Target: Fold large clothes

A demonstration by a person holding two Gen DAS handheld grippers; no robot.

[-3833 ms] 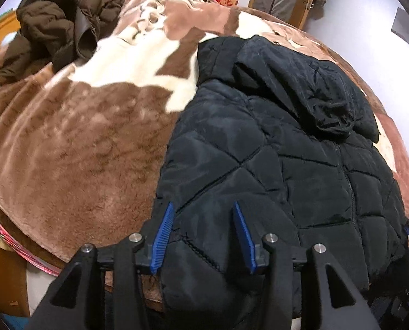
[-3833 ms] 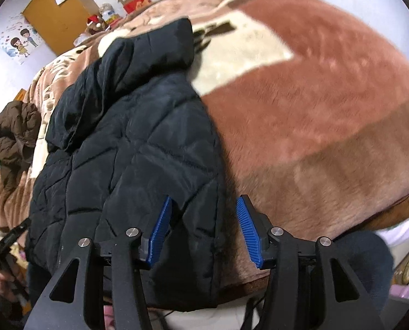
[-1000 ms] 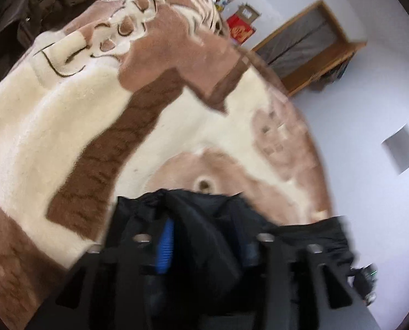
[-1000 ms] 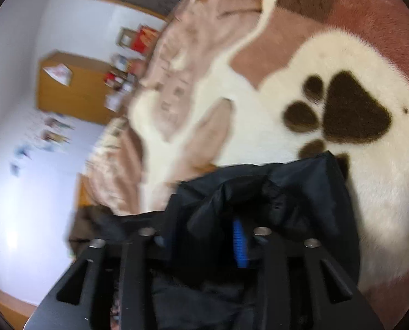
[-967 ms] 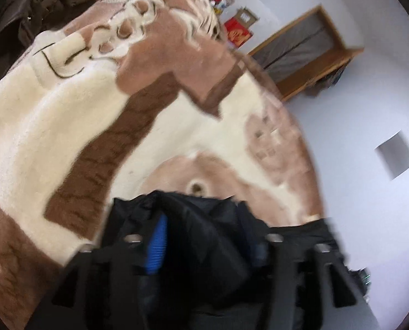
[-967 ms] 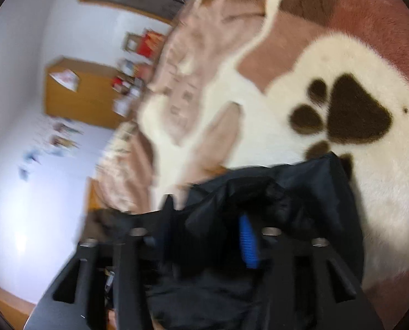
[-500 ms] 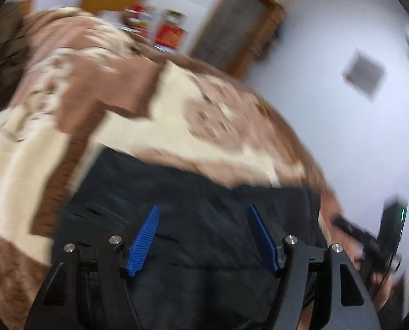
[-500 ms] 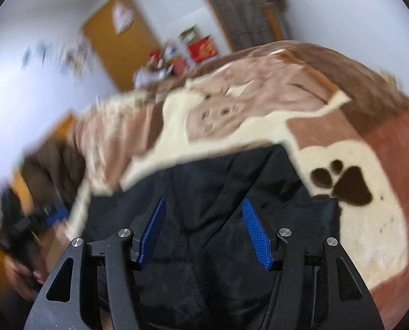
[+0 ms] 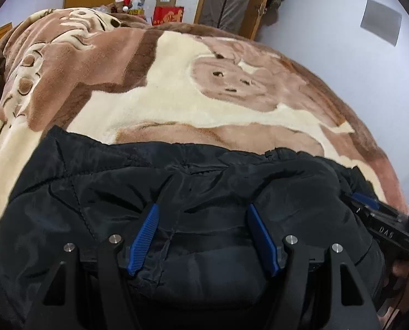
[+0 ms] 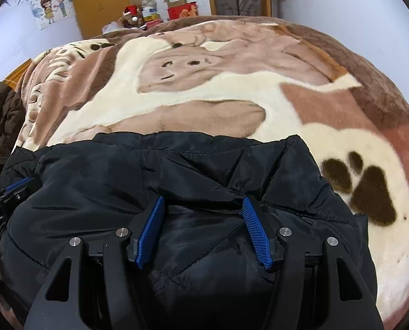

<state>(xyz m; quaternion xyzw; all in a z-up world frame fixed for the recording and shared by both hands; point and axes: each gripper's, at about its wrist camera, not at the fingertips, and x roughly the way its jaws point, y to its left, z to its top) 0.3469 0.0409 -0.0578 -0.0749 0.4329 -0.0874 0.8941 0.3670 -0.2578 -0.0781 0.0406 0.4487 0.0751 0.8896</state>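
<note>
On the plush brown-and-cream blanket (image 9: 177,104) lies the folded black quilted puffer jacket (image 9: 204,187); both tongs, left (image 9: 203,236) and right (image 10: 203,231), gape wide, gripping nothing; springy padding may unfold.

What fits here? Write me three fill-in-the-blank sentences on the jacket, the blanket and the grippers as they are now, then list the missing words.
1. The folded jacket lying on the blanket is ____ in colour.
2. The jaws of the left gripper and of the right gripper stand ____, pads clear of the fabric.
3. On the blanket to the right of the jacket in the right wrist view is a dark brown ____ print.

Missing words: black; open; paw
</note>
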